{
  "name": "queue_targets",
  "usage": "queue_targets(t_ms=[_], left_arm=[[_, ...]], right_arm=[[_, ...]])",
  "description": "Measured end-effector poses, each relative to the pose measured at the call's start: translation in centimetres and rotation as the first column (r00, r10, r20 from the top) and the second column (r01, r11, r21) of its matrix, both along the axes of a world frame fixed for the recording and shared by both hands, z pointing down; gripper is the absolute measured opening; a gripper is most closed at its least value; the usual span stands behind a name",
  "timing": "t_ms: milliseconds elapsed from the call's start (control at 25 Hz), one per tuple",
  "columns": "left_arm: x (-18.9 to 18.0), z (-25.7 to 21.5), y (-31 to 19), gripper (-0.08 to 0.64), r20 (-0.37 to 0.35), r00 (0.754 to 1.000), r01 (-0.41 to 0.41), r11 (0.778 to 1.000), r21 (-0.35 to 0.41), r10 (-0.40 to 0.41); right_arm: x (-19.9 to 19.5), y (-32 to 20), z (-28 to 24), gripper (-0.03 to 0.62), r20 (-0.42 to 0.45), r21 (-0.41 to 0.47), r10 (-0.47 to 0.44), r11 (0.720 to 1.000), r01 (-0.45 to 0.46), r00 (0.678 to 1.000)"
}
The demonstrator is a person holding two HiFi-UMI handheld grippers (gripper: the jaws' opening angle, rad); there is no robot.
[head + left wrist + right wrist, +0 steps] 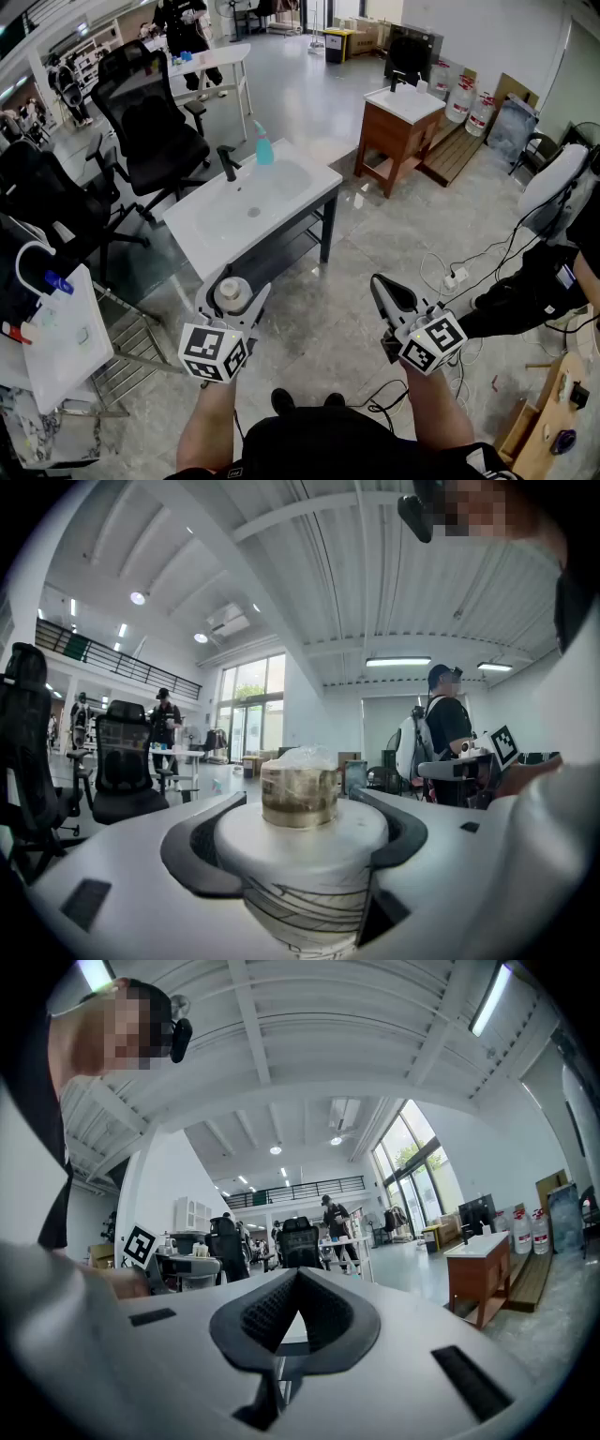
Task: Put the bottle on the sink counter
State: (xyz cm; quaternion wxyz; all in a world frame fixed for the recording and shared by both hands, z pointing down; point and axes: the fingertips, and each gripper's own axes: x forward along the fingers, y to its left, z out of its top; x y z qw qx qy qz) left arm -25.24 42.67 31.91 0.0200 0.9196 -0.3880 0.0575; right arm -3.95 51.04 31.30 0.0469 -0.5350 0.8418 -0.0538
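Observation:
My left gripper (234,287) is shut on a white bottle (232,296) with a tan cap, held upright above the floor just in front of the sink counter (211,230). In the left gripper view the bottle (302,855) fills the space between the jaws of that gripper (300,808), and both dark pads press its shoulders. The counter is white, with a basin, a black faucet (228,161) and a teal soap bottle (263,145) at its far edge. My right gripper (380,283) hangs to the right over the floor, shut and empty; its view shows that gripper (298,1277) with its tips meeting.
Black office chairs (150,122) stand left of and behind the counter. A wooden vanity (396,131) with its own basin sits further back right, water jugs (464,98) beside it. Cables and a power strip (457,277) lie on the floor at right, near a person's leg (525,291). A white rack (61,337) stands at left.

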Motion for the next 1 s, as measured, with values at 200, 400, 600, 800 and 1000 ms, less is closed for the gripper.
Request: queue_targets(t_ms=[200,400,600,800,1000], left_arm=[[0.4,0.1,0.6,0.336,-0.006,1.0,-0.003,1.0,-0.001,0.003],[1.5,0.3,1.5,0.336,0.0,1.0,-0.001,1.0,-0.001,0.001],[3.5,0.7,2.8,0.336,0.0,1.0,-0.005,1.0,-0.003,0.005],[5.7,1.0,4.8,0.336,-0.007,1.0,-0.011,1.0,-0.005,0.011],[7.3,1.0,5.4,0.336,-0.003,1.0,-0.023,1.0,-0.005,0.023]], right_arm=[[0.1,0.7,0.2,0.012,-0.001,0.006,-0.009,1.0,0.009,1.0],[1.3,1.8,0.2,0.012,0.002,0.013,-0.007,1.0,0.007,1.0],[2.7,3.8,0.0,0.012,0.014,0.015,-0.028,1.0,0.028,1.0],[4.9,6.1,-0.4,0.014,0.046,0.023,-0.032,0.999,0.031,0.998],[6.1,7.1,-0.1,0.014,0.056,0.01,-0.033,0.999,0.032,0.998]])
